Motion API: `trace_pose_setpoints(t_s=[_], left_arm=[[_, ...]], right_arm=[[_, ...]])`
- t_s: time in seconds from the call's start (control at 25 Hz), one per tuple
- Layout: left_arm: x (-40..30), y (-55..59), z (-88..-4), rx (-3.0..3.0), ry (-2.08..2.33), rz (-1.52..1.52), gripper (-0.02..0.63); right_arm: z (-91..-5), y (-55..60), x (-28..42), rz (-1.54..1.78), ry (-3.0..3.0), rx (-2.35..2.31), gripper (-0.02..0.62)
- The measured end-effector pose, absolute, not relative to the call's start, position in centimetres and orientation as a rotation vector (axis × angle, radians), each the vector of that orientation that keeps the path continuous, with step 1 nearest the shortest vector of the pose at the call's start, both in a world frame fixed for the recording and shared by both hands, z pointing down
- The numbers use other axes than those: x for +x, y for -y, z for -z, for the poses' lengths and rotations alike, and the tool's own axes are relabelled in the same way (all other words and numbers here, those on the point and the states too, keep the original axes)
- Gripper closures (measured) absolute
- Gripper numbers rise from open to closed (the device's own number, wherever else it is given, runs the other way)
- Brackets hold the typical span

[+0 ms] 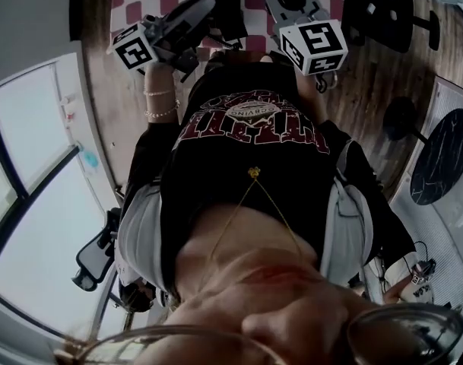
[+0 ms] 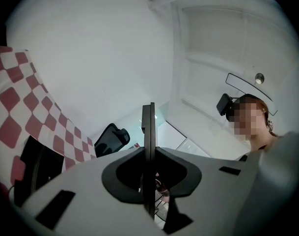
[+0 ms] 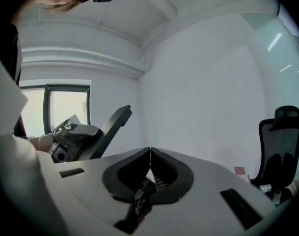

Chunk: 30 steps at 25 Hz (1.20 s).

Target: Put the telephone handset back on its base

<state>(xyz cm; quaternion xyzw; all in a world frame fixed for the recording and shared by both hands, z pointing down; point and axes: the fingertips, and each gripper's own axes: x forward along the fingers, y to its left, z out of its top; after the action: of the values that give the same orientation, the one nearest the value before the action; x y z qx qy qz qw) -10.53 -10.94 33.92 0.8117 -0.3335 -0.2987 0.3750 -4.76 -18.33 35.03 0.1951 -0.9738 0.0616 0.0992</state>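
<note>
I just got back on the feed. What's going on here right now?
Not much handling. The person holds both grippers up in front of a red-and-white checkered cloth. The left gripper has its jaws together on nothing, and so does the right gripper. Both point up toward bare walls and ceiling. No telephone handset or base shows in any view, so the task does not look under way.

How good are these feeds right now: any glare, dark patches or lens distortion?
Head view: dim and shadowy over the black T-shirt, strong fisheye bend. Left gripper view: pale washed-out wall, black corners, shut left gripper sharp. Right gripper view: window overexposed, shut right gripper in focus.
</note>
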Motion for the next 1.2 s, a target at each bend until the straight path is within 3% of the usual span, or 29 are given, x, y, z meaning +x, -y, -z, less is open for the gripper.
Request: trace_pose_setpoints(t_s=[0.44,1.2], left_arm=[[-16.1,12.7,-36.0,2.060,0.735,0.667,0.532],[-16.3,12.6,-41.3,1.980,0.598,0.537,0.532]], right_arm=[[-36.1,19.1,-9.6,-0.240,2.806,0.729,0.575],[-38.7,17.6,-5.6,-0.346,2.672,1.082,0.575]])
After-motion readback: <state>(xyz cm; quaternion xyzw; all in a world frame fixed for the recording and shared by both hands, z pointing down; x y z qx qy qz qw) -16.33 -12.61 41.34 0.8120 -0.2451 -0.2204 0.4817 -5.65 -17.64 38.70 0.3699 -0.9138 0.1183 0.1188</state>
